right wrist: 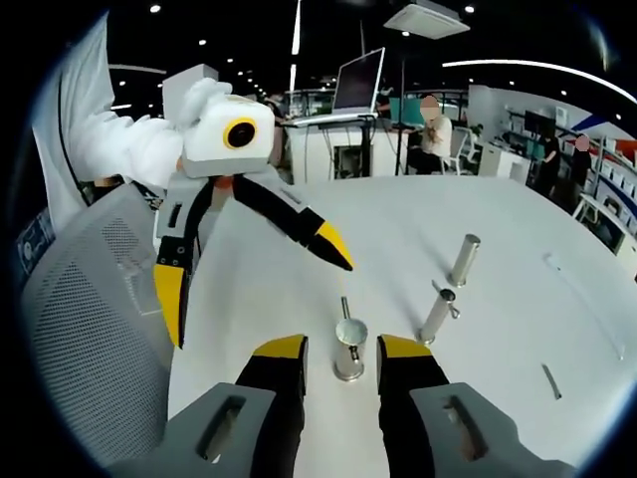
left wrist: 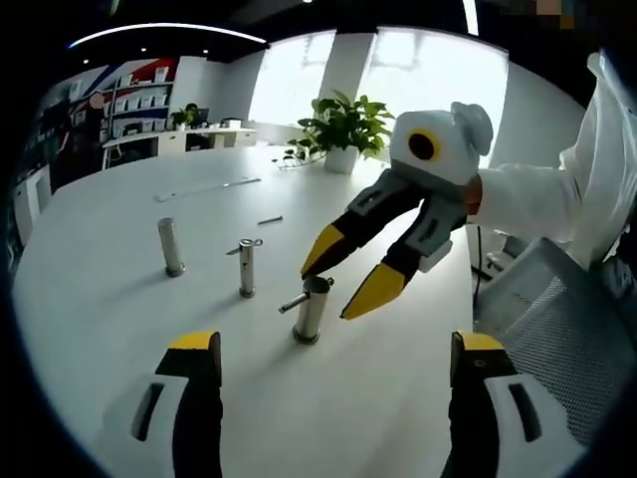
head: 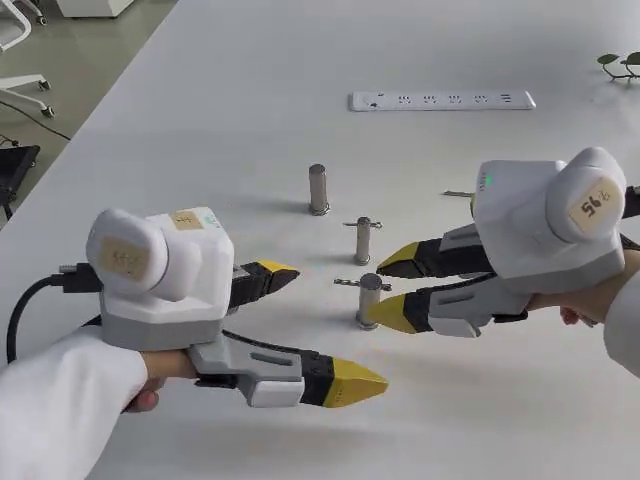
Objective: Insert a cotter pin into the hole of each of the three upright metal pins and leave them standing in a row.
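Three upright metal pins stand in a slanted row on the white table. The far pin (head: 318, 189) (left wrist: 171, 247) (right wrist: 464, 259) has a bare top. The middle pin (head: 363, 240) (left wrist: 246, 267) (right wrist: 438, 314) carries a cotter pin through its top. The near pin (head: 370, 300) (left wrist: 311, 311) (right wrist: 350, 349) also has a cotter pin (head: 350, 284) sticking out sideways. My right gripper (head: 392, 288) (right wrist: 341, 347) is open, its jaws on either side of the near pin with gaps. My left gripper (head: 318, 328) (left wrist: 336, 349) hangs open and holds nothing, short of the row.
A loose cotter pin (head: 458, 194) (left wrist: 270, 220) (right wrist: 550, 379) lies on the table beyond the row. A white power strip (head: 442, 100) lies farther back. A potted plant (left wrist: 343, 129) stands at the table's far end. An office chair (right wrist: 90, 329) is beside the table.
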`<state>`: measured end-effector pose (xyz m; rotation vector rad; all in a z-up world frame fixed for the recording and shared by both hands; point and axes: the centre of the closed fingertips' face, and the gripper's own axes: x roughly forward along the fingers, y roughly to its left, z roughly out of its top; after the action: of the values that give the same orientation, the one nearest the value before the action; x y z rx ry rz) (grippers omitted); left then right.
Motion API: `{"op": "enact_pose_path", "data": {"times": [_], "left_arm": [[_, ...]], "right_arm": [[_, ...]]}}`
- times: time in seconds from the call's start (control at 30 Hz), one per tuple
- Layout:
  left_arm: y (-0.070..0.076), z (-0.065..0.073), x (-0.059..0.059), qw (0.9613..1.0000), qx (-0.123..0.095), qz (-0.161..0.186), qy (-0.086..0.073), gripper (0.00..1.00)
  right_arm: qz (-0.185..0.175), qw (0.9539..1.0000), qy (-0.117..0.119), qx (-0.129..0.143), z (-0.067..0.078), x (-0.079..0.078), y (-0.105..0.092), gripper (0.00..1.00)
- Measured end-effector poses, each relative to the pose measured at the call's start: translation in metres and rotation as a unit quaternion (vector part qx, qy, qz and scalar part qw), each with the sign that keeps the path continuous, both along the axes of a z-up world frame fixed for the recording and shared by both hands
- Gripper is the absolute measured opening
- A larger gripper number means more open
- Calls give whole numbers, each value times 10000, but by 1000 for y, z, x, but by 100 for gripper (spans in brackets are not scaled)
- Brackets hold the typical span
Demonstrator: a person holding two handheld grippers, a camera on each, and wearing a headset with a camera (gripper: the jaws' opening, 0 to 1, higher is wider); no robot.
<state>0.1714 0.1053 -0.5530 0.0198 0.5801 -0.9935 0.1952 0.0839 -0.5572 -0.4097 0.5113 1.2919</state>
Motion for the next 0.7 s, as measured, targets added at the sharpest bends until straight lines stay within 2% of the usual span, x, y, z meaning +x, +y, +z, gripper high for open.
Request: {"op": "enact_pose_path", "data": {"times": [0.2,0.3,0.5,0.6,0.7], "left_arm": [[9,0,-5,10000,51,18,23,99],[9,-1,-10,9999,22,-22,104,99],[8,-10,-21,9992,260,-256,185,99],[7,-15,-26,9987,303,-312,272,99],[5,-16,-28,9985,297,-344,291,99]], "right_arm": [[-34,10000,62,32,-5,1,3,22],[-67,9999,89,29,-8,2,4,22],[-84,9999,122,20,-13,6,7,19],[-70,9999,125,35,-15,7,8,17],[-71,9999,116,35,-17,9,9,15]]}}
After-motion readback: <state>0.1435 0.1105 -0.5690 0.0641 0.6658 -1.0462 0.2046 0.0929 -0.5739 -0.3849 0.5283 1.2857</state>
